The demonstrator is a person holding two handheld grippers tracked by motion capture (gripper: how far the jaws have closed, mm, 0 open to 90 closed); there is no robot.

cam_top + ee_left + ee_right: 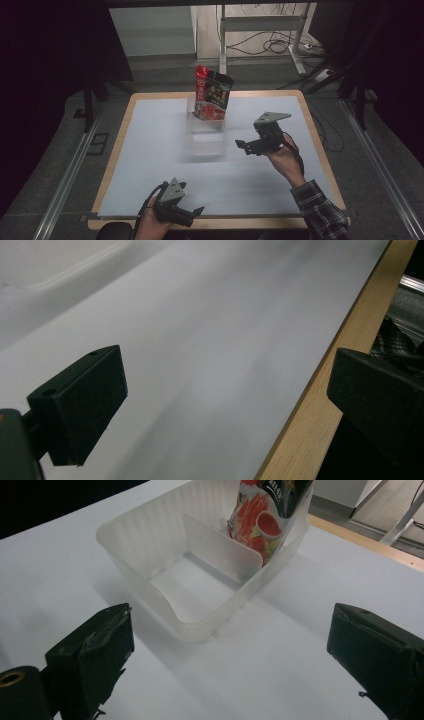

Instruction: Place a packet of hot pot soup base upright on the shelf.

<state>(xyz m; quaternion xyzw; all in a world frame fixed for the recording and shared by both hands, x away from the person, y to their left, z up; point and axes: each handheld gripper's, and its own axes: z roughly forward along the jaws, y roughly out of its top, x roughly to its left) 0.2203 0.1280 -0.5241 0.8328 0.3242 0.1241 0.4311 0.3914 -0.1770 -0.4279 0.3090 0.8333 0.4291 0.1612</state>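
A clear plastic bin with a divider sits on the white sheet at the middle back of the table. A red and black snack bag stands upright in its far compartment, and the near compartment is bare. My right gripper hovers just right of the bin, pointing at it. In the right gripper view the bin and the snack bag lie ahead of the right gripper, which is open and empty. My left gripper is low at the table's front edge, also open and empty, as the left gripper over the bare sheet.
The wooden table edge runs beside the left gripper, with a plaid sleeve beyond it. The white sheet covers most of the table. Desk legs and cables stand on the floor behind, and metal rails flank the table.
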